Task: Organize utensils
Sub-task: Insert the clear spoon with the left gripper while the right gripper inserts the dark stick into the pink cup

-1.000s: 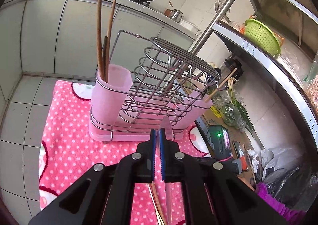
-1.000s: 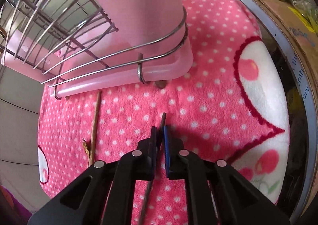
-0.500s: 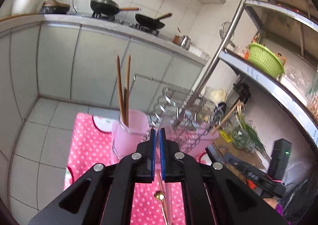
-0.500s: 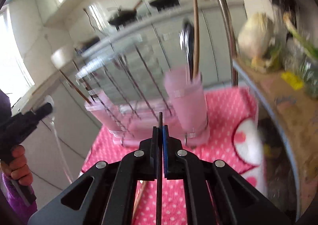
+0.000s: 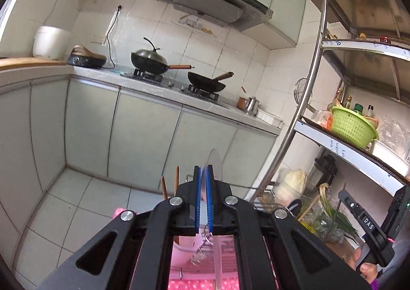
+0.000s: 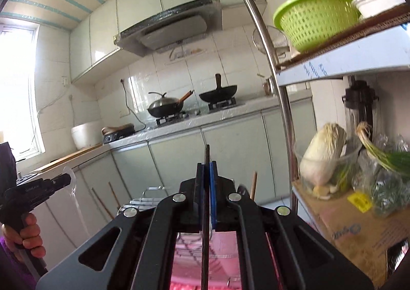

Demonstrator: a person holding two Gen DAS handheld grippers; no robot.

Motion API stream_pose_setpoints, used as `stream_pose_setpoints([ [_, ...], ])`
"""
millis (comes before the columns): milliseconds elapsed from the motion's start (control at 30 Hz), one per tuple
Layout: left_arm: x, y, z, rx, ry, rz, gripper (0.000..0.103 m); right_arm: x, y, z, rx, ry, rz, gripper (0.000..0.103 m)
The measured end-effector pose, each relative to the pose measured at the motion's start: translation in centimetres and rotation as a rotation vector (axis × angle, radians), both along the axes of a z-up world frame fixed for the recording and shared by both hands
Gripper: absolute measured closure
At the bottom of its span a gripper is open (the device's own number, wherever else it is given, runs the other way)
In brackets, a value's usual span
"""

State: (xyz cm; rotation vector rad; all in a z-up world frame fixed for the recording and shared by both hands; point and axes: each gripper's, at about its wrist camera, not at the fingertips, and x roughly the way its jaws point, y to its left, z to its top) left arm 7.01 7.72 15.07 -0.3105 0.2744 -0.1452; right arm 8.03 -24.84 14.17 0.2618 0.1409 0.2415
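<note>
My left gripper (image 5: 203, 174) is shut on a clear plastic utensil (image 5: 214, 164), which stands upright with its rounded end above the fingertips. My right gripper (image 6: 207, 171) is shut on a thin dark stick-like utensil (image 6: 206, 157) that also stands upright. Both are raised above the pink utensil rack, seen only between the arms as a pink cup (image 5: 184, 251) and wire bars (image 6: 192, 249). Wooden chopsticks (image 5: 176, 182) stick up from the rack's cup. The left gripper and its clear utensil also show in the right wrist view (image 6: 41, 187).
A metal shelf post (image 5: 294, 136) rises to the right, its shelves holding a green basket (image 5: 351, 127), a cabbage (image 6: 323, 154) and green onions. Kitchen cabinets and a counter with two woks (image 5: 151, 59) stand behind. The pink dotted cloth (image 5: 189, 285) lies below.
Both grippers have lifted up and tilted from looking down at the cloth and rack to looking across the kitchen, each carrying its utensil. The rack has dropped to the bottom of both views.
</note>
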Motion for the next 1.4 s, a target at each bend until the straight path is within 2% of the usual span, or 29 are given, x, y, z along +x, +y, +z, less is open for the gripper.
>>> stream_pose_setpoints([
  [133, 1.4, -1.1, 0.3, 0.051, -0.046, 0.04, 0.1, 2.0, 0.4, 0.2, -0.029, -0.064, -0.04, 0.099],
  [333, 3.7, -1.9, 0.4, 0.105, -0.105, 0.102, 0.1, 4.9, 0.7, -0.4, -0.055, -0.103, -0.069, 0.098],
  [667, 5.3, -2.8, -2.5, 0.193, -0.194, 0.174, 0.1, 7.0, 1.9, -3.2, -0.103, -0.104, -0.081, 0.098],
  [867, 5.4, -2.5, -4.3, 0.173, -0.164, 0.15, 0.1, 6.5, 2.5, -4.2, -0.12, -0.066, -0.06, 0.098],
  [1133, 3.2, -2.6, -6.7, 0.16, -0.114, 0.108, 0.099, 4.4, 2.0, -6.0, -0.106, 0.012, -0.051, 0.098],
  [1400, 3.3, -1.4, -9.7, 0.069, 0.018, 0.085, 0.099, 4.0, 1.3, -8.0, -0.091, 0.116, -0.043, 0.098],
])
